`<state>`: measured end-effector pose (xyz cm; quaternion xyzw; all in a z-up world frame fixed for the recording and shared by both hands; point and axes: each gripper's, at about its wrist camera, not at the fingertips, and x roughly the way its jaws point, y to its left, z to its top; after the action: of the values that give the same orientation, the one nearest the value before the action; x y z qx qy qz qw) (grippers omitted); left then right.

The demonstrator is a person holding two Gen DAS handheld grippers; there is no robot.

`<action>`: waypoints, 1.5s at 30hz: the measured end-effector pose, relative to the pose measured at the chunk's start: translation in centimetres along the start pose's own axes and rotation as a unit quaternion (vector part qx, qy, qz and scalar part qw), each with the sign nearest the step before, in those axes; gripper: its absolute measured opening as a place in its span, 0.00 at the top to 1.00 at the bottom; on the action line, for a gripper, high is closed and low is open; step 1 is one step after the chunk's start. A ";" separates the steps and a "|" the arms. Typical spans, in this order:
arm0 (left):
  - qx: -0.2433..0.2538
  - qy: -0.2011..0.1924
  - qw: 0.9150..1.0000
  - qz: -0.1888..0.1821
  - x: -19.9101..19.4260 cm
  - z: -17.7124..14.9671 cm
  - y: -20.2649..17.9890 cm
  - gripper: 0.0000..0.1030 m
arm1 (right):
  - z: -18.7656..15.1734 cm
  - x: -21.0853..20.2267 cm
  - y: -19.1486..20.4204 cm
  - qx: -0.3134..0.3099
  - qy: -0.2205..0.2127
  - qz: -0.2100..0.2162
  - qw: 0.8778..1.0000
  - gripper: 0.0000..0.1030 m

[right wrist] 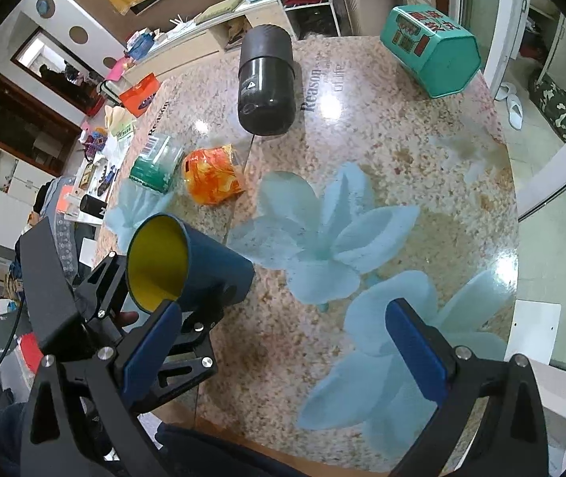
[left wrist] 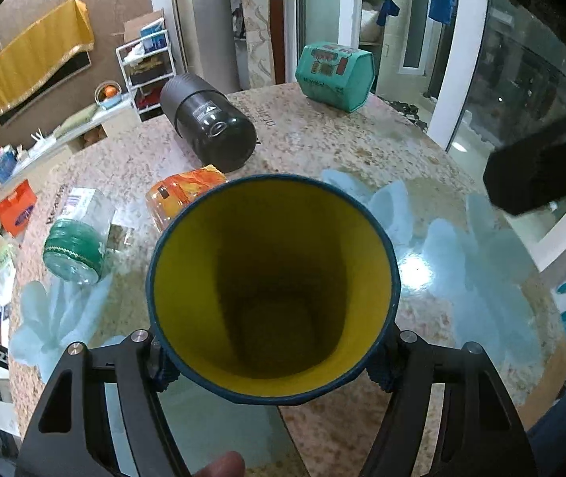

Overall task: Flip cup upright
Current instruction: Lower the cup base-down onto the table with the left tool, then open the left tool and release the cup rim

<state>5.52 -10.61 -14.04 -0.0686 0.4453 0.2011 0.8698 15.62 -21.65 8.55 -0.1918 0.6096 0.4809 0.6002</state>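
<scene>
A dark blue cup with a yellow inside point(left wrist: 273, 290) fills the middle of the left wrist view, its mouth turned toward the camera. My left gripper point(left wrist: 273, 369) is shut on the cup's body. In the right wrist view the cup point(right wrist: 211, 270) lies tilted in the left gripper point(right wrist: 203, 302) above the table's left front, mouth pointing up and left. My right gripper point(right wrist: 286, 338) is open and empty over the table, to the right of the cup. Its dark shape shows at the right edge of the left wrist view point(left wrist: 541, 171).
On the round speckled table with pale blue flowers point(right wrist: 402, 139) lie a black canister point(right wrist: 266, 83), a teal tin point(right wrist: 432, 51), an orange packet point(right wrist: 213, 177) and a green-lidded jar point(right wrist: 155, 167). Shelves and clutter stand beyond the left edge.
</scene>
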 end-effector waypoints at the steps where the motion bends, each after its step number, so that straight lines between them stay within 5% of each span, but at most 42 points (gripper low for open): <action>1: 0.004 -0.002 1.000 0.001 0.0 -0.1 -0.1 0.27 | 0.0 0.0 -0.1 -0.001 0.001 0.000 1.000 0.00; 8: 0.009 0.021 1.000 -0.001 0.1 -0.3 -0.2 0.22 | 0.0 0.3 -0.2 0.000 0.006 0.005 1.000 0.00; 10: 0.009 0.026 0.999 -0.019 -0.1 -0.6 -0.2 0.01 | -0.2 0.1 -0.1 0.000 0.004 0.007 1.000 0.00; 11: 0.011 0.024 0.999 -0.029 -0.4 -0.8 -0.1 0.00 | -0.2 0.1 -0.1 0.001 0.003 0.007 1.000 0.00; 17: 0.023 0.026 0.998 -0.047 -1.9 -1.6 0.3 0.00 | -1.0 -0.5 -0.2 0.018 -0.003 0.003 1.000 0.00; 28: -0.011 0.060 0.989 -0.138 -7.2 1.4 5.0 0.00 | -2.0 -3.2 1.8 0.020 -0.047 -0.031 0.998 0.00; 36: 0.028 0.057 0.987 -0.146 -9.8 3.4 7.8 0.00 | -2.5 -3.7 6.0 0.028 -0.073 -0.066 0.995 0.00; 45: 0.014 0.054 0.985 -0.162 -10.8 3.8 11.7 0.00 | -2.5 -2.6 10.6 0.029 -0.084 -0.097 0.991 0.00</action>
<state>-2.12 -1.91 -2.47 -0.1388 0.4776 0.0470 0.8662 6.14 -19.67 14.25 -0.1920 0.5495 0.4166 0.6983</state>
